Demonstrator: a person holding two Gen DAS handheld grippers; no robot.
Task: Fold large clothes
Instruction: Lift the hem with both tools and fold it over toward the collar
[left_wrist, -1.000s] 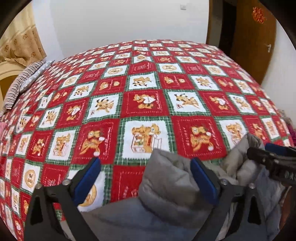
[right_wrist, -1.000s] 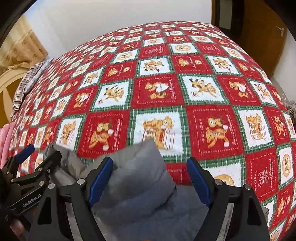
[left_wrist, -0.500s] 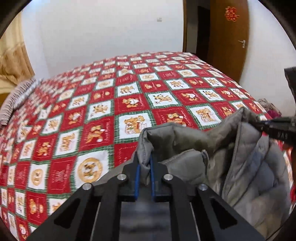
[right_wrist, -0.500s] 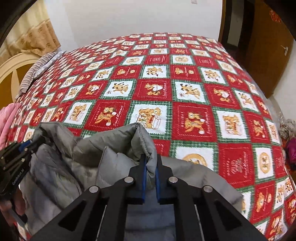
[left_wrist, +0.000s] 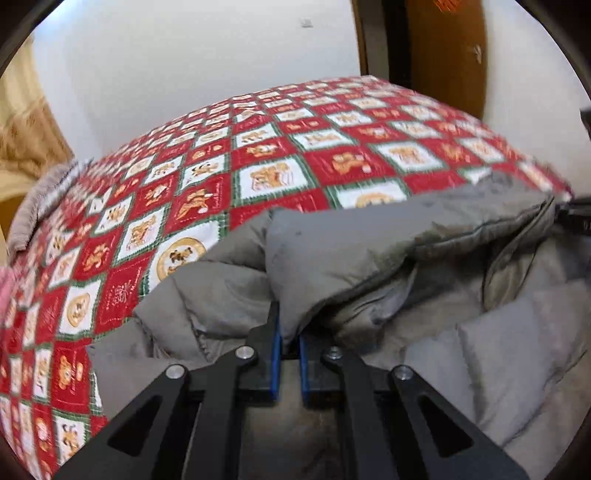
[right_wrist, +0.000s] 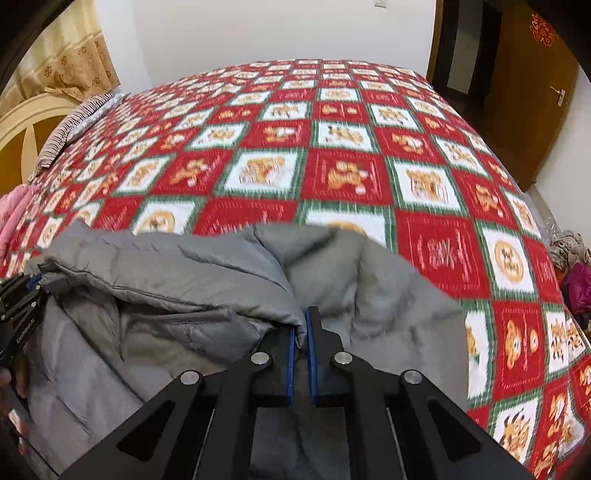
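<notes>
Bed (right_wrist: 369, 155) mostly bare; grey jacket (right_wrist: 166, 295) bunched at its near edge, no neat fold yet. My left gripper (left_wrist: 287, 332) and right gripper (right_wrist: 301, 328) each have jaws pinched on a jacket edge. Folding barely started, I judge.

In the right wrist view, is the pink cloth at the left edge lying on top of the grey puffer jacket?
No, the pink cloth lies on the quilt beyond the grey puffer jacket.

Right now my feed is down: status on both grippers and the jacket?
Left gripper, right gripper both shut on grey jacket. Jacket bunched at bedspread edge. Nothing blocking.
</notes>
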